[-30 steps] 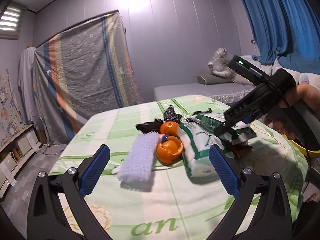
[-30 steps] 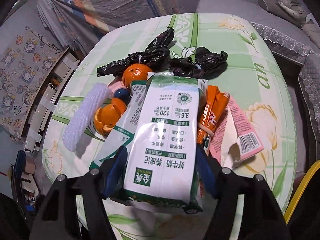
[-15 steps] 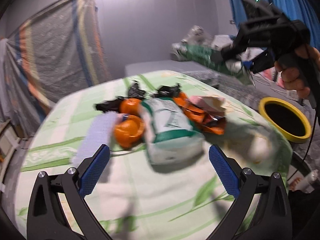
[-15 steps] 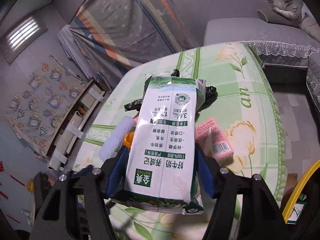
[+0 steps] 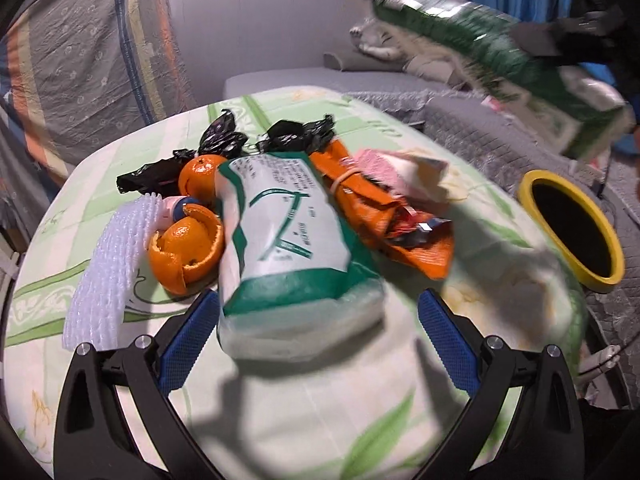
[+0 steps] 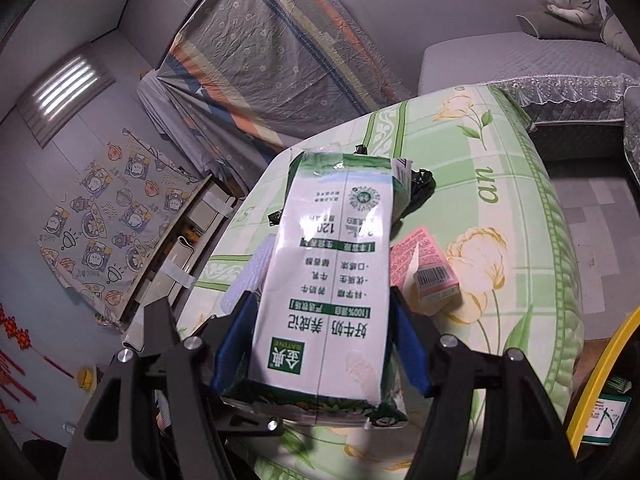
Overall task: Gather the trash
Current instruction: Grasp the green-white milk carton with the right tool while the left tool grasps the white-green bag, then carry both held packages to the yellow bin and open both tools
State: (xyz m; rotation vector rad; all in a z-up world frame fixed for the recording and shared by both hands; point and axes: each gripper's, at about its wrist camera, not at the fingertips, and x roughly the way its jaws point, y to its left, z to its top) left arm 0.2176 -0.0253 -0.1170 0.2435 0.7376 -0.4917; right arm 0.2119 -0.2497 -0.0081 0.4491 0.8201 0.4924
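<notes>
My right gripper (image 6: 320, 344) is shut on a green and white milk carton (image 6: 332, 276) and holds it in the air above the table; the carton also shows blurred at the upper right of the left wrist view (image 5: 500, 60). My left gripper (image 5: 316, 336) is open, its blue pads either side of a green and white packet (image 5: 288, 248) lying on the table. Around the packet lie orange peels (image 5: 186, 248), a white foam net (image 5: 112, 268), black plastic bags (image 5: 224, 140), an orange wrapper (image 5: 380, 216) and a pink box (image 5: 396, 164).
A yellow-rimmed bin (image 5: 572, 220) stands to the right of the table, below the held carton; its rim shows in the right wrist view (image 6: 600, 376). The table has a green floral cloth (image 5: 300, 420). A grey sofa (image 6: 540, 60) is behind, shelves (image 6: 180, 248) on the left.
My right gripper has lifted the milk carton off the pile and carried it up and to the right, over towards the bin. My left gripper has moved in closer to the green and white packet.
</notes>
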